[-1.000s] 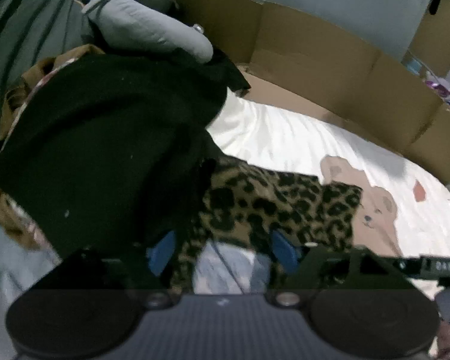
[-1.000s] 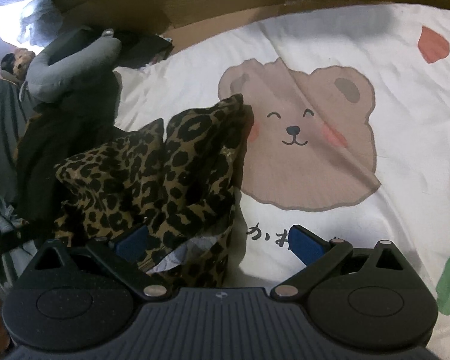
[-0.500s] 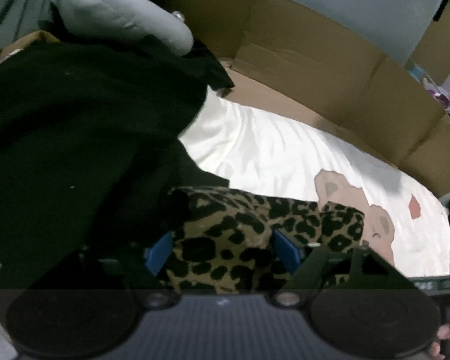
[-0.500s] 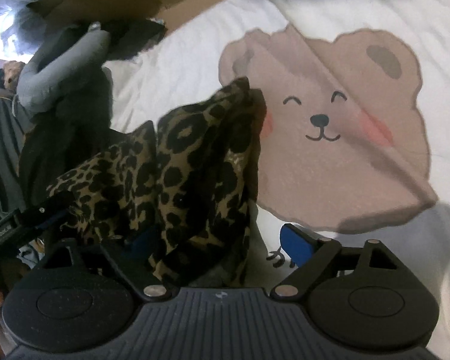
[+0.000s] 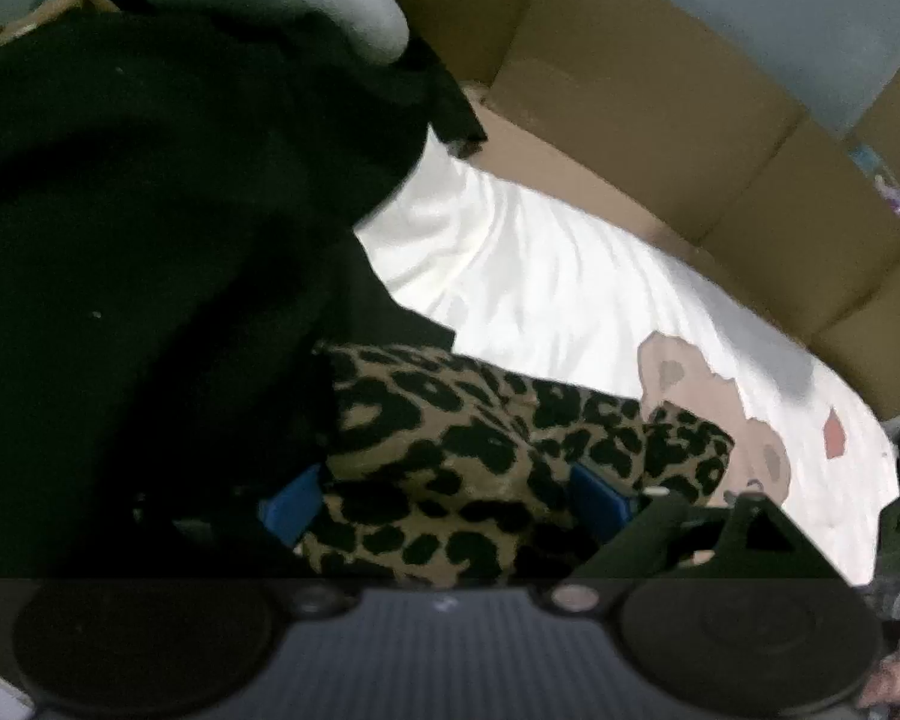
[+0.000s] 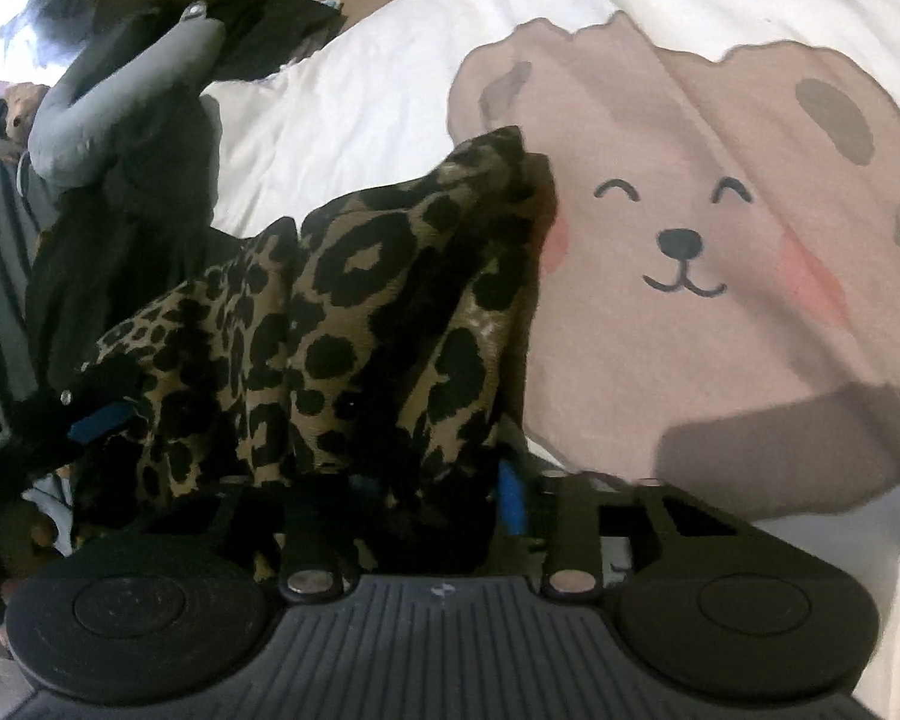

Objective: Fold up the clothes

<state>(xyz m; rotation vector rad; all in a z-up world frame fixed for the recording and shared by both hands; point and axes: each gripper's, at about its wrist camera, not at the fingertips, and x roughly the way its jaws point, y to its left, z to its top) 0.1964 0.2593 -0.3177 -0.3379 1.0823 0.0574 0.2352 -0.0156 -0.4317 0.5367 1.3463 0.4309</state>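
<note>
In the left wrist view, the left tongs [image 5: 447, 495] stood wide apart, the bunched leopard-print fabric garment [image 5: 480, 456] between them, ungripped. In the right wrist view, the right tongs [image 6: 432, 489] were clamped on that garment [image 6: 354, 312]. Closing the left on an edge, well apart from the right, should allow spreading it flat.

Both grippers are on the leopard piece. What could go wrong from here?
1. The left gripper stands wide around the leopard garment; a lift may slip.
2. The black garment lies against the leopard one, so it could drag along.
3. The right gripper pinches a bunched wad, so the fold may come out uneven.
</note>
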